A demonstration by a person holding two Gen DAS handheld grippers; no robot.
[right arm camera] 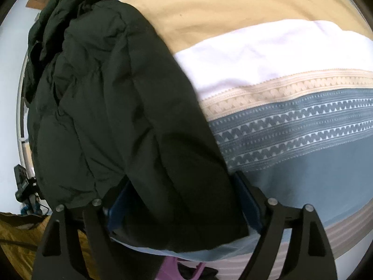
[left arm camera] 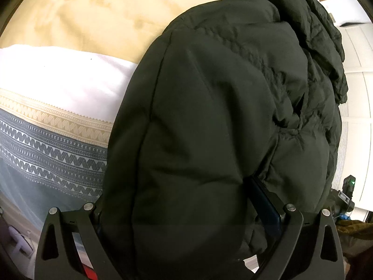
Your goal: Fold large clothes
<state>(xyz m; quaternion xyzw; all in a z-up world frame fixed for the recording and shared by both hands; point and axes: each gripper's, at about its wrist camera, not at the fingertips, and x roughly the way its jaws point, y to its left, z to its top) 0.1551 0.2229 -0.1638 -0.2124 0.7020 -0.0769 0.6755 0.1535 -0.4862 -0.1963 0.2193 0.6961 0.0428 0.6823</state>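
A dark green puffy jacket [left arm camera: 221, 93] lies bunched on a bed, its near end hanging toward me. In the left wrist view my left gripper [left arm camera: 179, 193] stands wide around a thick padded fold. The right finger [left arm camera: 263, 200] digs into the fabric and the left finger is hidden behind it. In the right wrist view the same jacket [right arm camera: 105, 93] drapes down between the fingers of my right gripper [right arm camera: 181, 179]. Those jaws stand wide apart; the cloth lies loosely between the blue pads [right arm camera: 249, 200] without being pinched.
The bedspread [left arm camera: 58, 144] has beige, white and grey zigzag bands [right arm camera: 291, 128]. A black device with a green light [left arm camera: 349, 182] stands beyond the jacket by white panelling [left arm camera: 356, 70]. Olive-yellow fabric [right arm camera: 14, 233] and a pink object [right arm camera: 172, 268] lie below the bed edge.
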